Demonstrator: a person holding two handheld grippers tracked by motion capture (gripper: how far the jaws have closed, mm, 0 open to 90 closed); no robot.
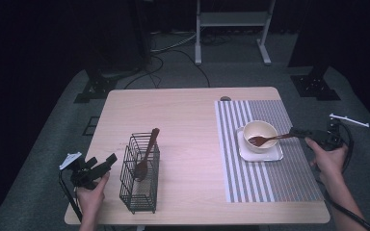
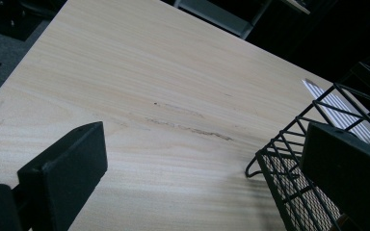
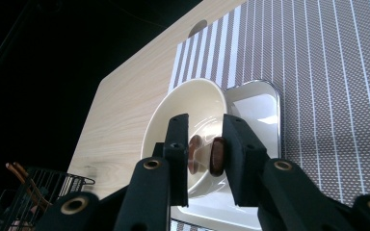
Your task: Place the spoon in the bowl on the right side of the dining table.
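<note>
While a person works two hand-held grippers over a pale wooden table (image 1: 188,115), the scene reads left to right as follows.

Left gripper: the left gripper (image 1: 96,166) hovers at the table's left edge with its jaws spread wide and nothing between them; in the left gripper view (image 2: 197,168) bare wood lies between the two pads.

Wire basket: a black wire cutlery basket (image 1: 139,192) stands just right of that gripper, with a dark wooden spoon (image 1: 147,154) leaning upright inside, bowl end down.

Striped mat: a grey-and-white striped placemat (image 1: 270,183) covers the table's right side.

Tray and bowl: a small silver tray (image 1: 274,154) sits on the mat and carries a cream bowl (image 1: 260,130).

Fork: a dark wooden fork (image 1: 265,140) lies with its tines in the bowl and its handle reaching out over the rim to the right.

Right gripper: the right gripper (image 1: 301,133) is at the handle's end; in the right gripper view (image 3: 204,154) its jaws bracket the handle closely, though whether they are clenched on it I cannot tell.

Risk: judged from here, a loose or off-centre pinch so near the handle's tip could let the fork swivel or slip, and levering it against the rim could tip the bowl or skid it off the tray.
</note>
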